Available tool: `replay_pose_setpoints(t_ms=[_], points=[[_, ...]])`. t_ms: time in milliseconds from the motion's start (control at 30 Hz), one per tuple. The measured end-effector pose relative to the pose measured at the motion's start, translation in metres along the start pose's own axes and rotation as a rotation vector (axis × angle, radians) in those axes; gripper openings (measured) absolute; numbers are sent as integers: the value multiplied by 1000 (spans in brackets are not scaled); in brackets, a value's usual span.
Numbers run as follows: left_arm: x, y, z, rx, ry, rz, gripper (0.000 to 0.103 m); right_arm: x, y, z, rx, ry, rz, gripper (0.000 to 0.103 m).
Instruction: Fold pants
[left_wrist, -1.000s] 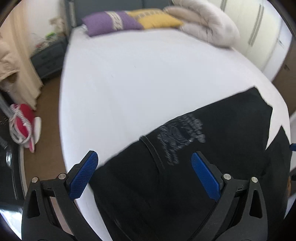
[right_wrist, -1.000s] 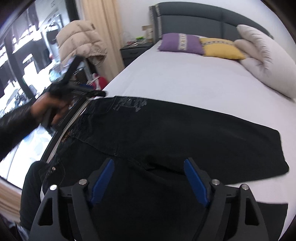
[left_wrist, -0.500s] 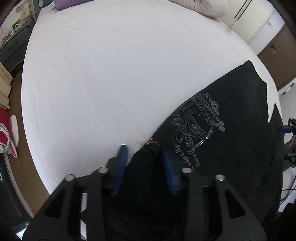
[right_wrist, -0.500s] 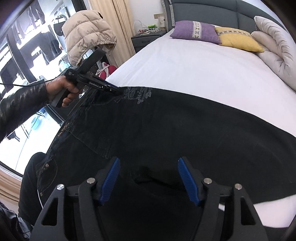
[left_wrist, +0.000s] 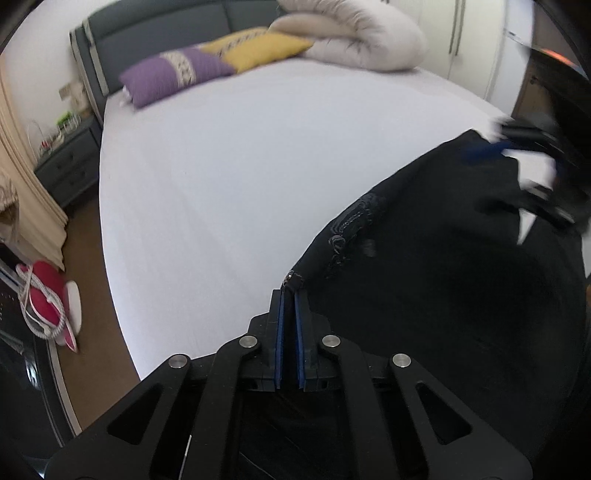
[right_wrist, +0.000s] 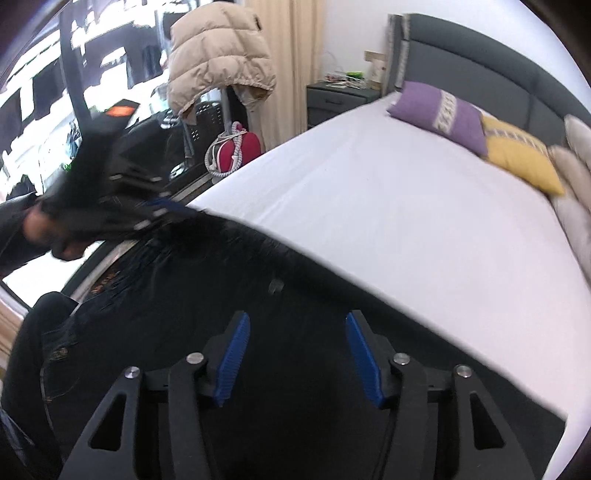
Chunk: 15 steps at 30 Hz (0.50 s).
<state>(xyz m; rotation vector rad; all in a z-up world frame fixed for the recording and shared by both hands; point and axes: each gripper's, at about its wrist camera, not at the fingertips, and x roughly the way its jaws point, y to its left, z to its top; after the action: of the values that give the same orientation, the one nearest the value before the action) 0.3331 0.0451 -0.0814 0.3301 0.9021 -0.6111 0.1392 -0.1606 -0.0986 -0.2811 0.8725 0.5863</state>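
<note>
Black pants lie across the near part of a white bed. My left gripper is shut on the pants' waistband edge by a small rivet, and the cloth rises from the sheet there. In the right wrist view the pants spread under my right gripper, which is open just above the dark cloth with nothing between its blue pads. The left gripper shows there as a blurred shape at the pants' far left edge. The right gripper appears blurred in the left wrist view.
Purple pillow, yellow pillow and a rolled pale duvet lie at the headboard. A grey nightstand and a red item stand on the floor at left. A beige puffer jacket hangs beside the bed.
My left gripper closed fully on the waistband and lifted it, its camera now tilted toward the headboard. My right gripper moved forward low over the pants and stayed open.
</note>
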Motion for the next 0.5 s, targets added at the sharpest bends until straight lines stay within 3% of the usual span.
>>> replay_pose_setpoints(t_ms=[200, 300, 400, 500], points=[[-30, -6, -15, -5, -61, -10, 4, 43, -3, 24, -129, 101, -41, 49], [-27, -24, -13, 4, -69, -6, 2, 60, -10, 26, -145, 152, -34, 47], [-41, -31, -26, -11, -74, -6, 2, 71, -14, 25, -143, 205, -18, 13], [-45, -27, -31, -36, -77, -10, 2, 71, -14, 24, -119, 218, -9, 7]])
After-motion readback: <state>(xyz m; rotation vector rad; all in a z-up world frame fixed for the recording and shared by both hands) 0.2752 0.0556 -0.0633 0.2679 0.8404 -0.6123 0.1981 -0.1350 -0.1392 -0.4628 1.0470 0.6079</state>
